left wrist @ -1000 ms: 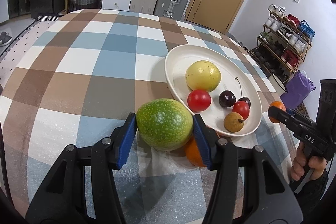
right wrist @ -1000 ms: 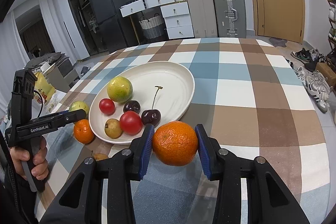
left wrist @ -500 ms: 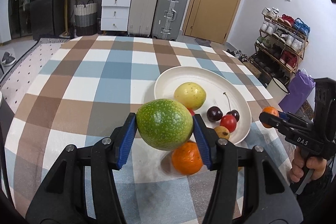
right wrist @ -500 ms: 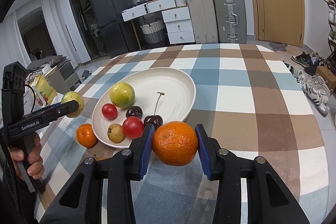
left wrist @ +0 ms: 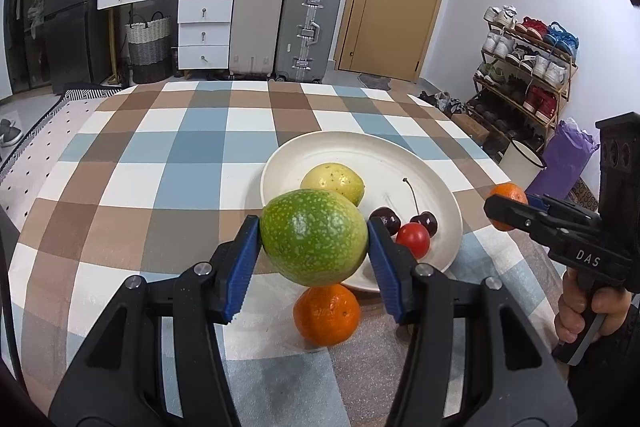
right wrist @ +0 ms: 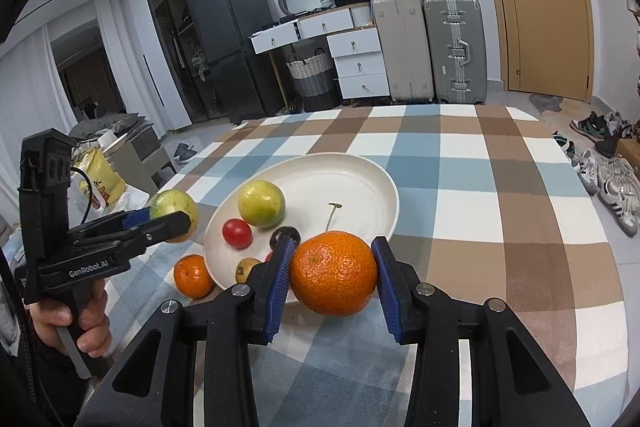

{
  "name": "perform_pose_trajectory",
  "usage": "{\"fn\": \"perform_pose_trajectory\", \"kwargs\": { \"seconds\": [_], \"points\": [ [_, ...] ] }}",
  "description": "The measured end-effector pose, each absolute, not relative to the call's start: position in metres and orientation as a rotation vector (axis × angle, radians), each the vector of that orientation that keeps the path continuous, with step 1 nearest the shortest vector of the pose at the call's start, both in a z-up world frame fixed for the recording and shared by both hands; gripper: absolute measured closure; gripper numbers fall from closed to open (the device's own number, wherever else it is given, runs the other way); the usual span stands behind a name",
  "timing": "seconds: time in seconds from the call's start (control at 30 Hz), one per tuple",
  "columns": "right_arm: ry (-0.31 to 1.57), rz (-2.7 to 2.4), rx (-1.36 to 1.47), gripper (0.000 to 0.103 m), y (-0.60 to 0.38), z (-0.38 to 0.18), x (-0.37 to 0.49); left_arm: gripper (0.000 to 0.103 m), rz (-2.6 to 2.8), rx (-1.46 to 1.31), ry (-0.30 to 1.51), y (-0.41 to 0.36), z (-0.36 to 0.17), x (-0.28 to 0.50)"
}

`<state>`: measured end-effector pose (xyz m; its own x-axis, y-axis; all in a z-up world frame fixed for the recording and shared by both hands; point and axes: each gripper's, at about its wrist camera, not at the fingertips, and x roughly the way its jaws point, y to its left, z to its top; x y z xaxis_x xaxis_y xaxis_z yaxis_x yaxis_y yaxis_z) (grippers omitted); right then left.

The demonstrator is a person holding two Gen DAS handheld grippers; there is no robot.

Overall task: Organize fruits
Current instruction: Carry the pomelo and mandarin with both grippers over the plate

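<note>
Plate (left wrist: 320,147) rim lies near the left gripper (left wrist: 314,249) (clamped on green fruit (left wrist: 314,237)); right gripper (right wrist: 334,281) clamps an orange (right wrist: 334,273).

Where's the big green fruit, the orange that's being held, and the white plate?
green fruit (left wrist: 314,237), left wrist view, middle of its speckled skin.
held orange (right wrist: 334,273), right wrist view, middle of its front.
white plate (right wrist: 360,187), right wrist view, bare inside near the far rim.

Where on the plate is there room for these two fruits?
The plate's far half, beyond the cherry stem, is bare. Its near-left part is crowded: yellow fruit, tomatoes, cherries. The green fruit and held orange fit there; a loose orange blocks the near rim.
</note>
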<state>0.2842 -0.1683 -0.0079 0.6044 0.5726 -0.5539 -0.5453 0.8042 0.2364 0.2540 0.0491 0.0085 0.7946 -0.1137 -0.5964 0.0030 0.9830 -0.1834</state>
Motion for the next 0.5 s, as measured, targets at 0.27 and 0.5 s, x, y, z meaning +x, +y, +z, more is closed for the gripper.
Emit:
{"fn": "perform_pose_trajectory", "kwargs": {
  "seconds": [0.27,0.5],
  "points": [
    [0.617,0.665,0.015,0.062,-0.16,0.008,0.289,0.052,-0.072,-0.142,0.639,0.041,0.016,0.265],
    [0.593,0.681,0.009,0.062,-0.149,0.016,0.298,0.052,-0.082,-0.122,0.633,0.034,0.021,0.28]
  ]
}}
